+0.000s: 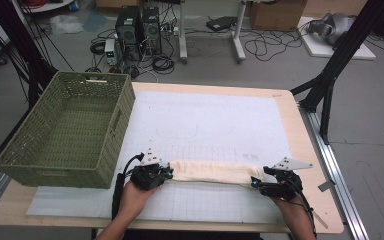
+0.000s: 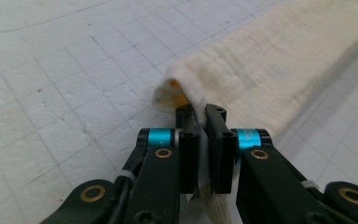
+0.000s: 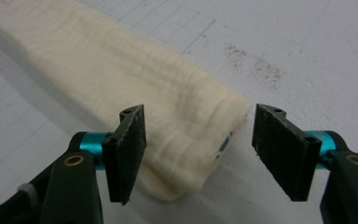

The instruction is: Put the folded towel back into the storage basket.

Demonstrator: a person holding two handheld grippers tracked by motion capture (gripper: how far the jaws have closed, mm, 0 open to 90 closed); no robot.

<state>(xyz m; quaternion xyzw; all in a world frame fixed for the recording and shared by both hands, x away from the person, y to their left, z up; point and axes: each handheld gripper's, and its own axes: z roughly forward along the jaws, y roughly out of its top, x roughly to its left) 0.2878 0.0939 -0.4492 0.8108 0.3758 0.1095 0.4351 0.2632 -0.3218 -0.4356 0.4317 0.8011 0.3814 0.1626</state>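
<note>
- A light wooden table [image 1: 307,150] under a white gridded mat [image 1: 215,120].
- Grey floor [image 1: 370,120] behind — strewn with black cables [image 1: 260,47].
- Two computer towers [image 1: 139,27], cardboard boxes [image 1: 275,14], black stand legs [image 1: 330,75] at right.

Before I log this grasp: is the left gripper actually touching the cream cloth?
Touching. In the left gripper view, the left gripper has its fingers closed on the cream cloth, whose edge is pinched between them.
</note>
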